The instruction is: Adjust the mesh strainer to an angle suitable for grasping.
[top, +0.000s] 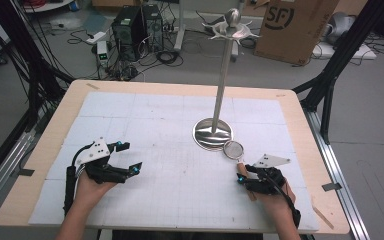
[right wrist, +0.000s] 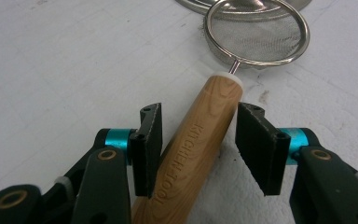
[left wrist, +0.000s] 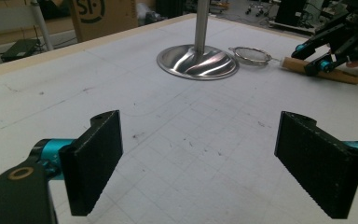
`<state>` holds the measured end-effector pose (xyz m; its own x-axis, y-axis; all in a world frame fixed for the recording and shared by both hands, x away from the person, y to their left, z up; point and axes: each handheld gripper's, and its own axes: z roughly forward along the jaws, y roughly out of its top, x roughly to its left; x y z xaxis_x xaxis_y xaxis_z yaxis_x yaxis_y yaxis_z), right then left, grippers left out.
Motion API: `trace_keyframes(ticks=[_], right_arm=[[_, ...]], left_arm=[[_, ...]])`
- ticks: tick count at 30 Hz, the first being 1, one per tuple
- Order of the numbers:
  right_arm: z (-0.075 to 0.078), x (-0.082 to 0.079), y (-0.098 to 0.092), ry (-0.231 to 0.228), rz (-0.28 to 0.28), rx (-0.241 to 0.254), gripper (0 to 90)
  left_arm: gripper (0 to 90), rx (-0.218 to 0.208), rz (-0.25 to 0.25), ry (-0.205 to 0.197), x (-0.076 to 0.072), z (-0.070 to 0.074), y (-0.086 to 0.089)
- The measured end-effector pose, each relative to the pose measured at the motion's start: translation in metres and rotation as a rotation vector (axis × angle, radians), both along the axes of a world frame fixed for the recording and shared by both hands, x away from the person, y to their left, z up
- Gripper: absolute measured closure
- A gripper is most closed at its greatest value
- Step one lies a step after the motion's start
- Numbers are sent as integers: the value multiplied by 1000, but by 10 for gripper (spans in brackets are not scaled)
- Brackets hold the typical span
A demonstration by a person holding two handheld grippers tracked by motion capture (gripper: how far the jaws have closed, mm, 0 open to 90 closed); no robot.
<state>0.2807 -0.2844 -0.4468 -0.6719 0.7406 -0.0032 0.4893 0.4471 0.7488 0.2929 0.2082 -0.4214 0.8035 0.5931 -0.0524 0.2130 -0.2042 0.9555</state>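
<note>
The work in hand is the pick-up of the strainer (right wrist: pixel 256 35) by its wooden handle (right wrist: pixel 193 154). The strainer lies flat on the white mat (top: pixel 170 150) at the near right of the table, its mesh bowl just beside, perhaps touching, the round base of the metal stand (top: pixel 213 133), its handle running back toward the person. The right gripper (right wrist: pixel 198 144) straddles the handle close to the end that meets the wire neck. Its jaws are partly drawn in: the left pad (right wrist: pixel 150 140) sits against the wood or nearly so, while a narrow gap shows at the right pad (right wrist: pixel 256 144), so the handle is between the jaws but not yet pinched. For a sound grip, square the pads to the handle, which at present crosses them at a slant, then close until both faces bear evenly. A round handle is likely to roll or pivot under an off-centre squeeze. Lift straight up, keeping the mesh rim clear of the stand base. The left gripper (left wrist: pixel 200 163) rests at the near left with its jaws spread wide over bare mat, holding nothing.
</note>
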Motion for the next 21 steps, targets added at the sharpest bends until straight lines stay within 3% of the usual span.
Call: trace_keyframes(ticks=[9,12,21], right_arm=[[0,-1,2,-5,-2,-16,531],[2,-1,0,-4,4,-24,591],[2,-2,0,20,34,-11,642]], left_arm=[[158,2,2,0,0,0,0],[158,-2,2,1,0,0,0],[158,3,-1,6,0,-1,0]])
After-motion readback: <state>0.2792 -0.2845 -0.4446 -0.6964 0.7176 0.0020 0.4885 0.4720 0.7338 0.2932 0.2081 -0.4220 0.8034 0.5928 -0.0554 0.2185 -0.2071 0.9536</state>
